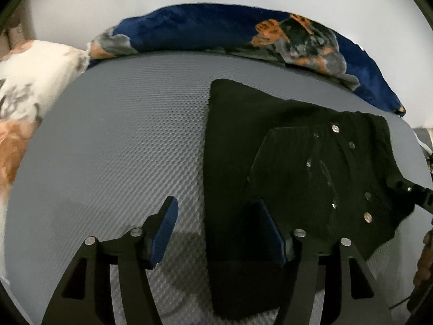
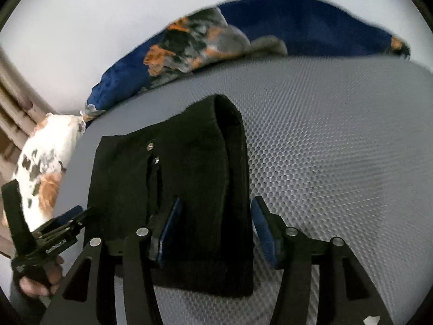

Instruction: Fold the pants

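Note:
Black pants (image 1: 243, 140) lie folded in a compact bundle on the grey textured mattress (image 1: 121, 135); silver rivets show on the top layer. My left gripper (image 1: 216, 211) is open above the bundle's left edge, one pad over the mattress, the other over the fabric. In the right wrist view the pants (image 2: 189, 168) lie in front, and my right gripper (image 2: 215, 211) is open, straddling the bundle's right fold. The left gripper (image 2: 73, 218) shows at the bundle's left edge. The right gripper's tip (image 1: 414, 192) shows at the bundle's right.
A blue, orange and grey blanket (image 1: 216, 29) lies bunched along the far edge of the mattress against a pale wall. A white floral pillow (image 1: 29, 81) sits at the left. The mattress (image 2: 338, 149) extends to the right of the pants.

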{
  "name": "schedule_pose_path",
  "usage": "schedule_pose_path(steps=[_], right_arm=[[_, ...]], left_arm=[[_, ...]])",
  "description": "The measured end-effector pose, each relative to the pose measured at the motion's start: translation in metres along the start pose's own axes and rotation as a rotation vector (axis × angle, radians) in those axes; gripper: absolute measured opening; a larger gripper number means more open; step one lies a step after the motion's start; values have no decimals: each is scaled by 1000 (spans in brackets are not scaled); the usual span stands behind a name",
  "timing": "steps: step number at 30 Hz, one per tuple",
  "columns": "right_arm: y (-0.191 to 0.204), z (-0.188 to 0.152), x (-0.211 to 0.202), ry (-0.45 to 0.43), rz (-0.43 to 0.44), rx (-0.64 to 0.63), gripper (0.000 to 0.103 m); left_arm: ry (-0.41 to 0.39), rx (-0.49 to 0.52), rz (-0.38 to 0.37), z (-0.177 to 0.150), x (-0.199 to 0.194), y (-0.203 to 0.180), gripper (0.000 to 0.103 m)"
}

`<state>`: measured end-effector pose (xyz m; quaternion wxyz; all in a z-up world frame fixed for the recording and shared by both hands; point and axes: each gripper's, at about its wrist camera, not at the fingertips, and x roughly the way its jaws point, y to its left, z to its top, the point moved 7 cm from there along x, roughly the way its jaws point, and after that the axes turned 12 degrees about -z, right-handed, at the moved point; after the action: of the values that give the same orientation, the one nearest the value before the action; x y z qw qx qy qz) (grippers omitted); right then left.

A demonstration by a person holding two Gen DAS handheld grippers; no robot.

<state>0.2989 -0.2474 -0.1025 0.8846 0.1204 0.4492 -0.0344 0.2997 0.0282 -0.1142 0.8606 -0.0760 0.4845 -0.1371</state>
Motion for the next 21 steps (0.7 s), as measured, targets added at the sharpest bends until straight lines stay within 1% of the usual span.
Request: schedule_pose_path(steps=[1, 3, 5, 9, 11, 13, 17, 21], right_arm=[[2, -1, -6, -15, -13, -9, 52], [8, -8, -24, -55, -35, -32, 58], [14, -16, -36, -75, -42, -41, 62], [27, -38, -53, -94, -63, -79, 63], [31, -49, -59, -103, -72, -93, 65], [35, -59, -64, -100, -79, -97, 65], [40, -76, -71, -96, -85, -98, 69], [42, -90, -79, -100, -118, -116, 70]], left_arm=[[-7, 0, 8, -3, -6, -1, 63], [-24, 1, 22, -10, -20, -4, 63], [-42, 4, 36, -19, -34, -8, 63], [-73, 21, 78, -37, -58, -14, 63], [-95, 32, 92, -48, -72, -18, 63], [-101, 37, 91, -57, -80, -22, 63], [-104, 22, 86, -78, -93, -27, 63], [-109, 35, 108, -96, -99, -32, 63]])
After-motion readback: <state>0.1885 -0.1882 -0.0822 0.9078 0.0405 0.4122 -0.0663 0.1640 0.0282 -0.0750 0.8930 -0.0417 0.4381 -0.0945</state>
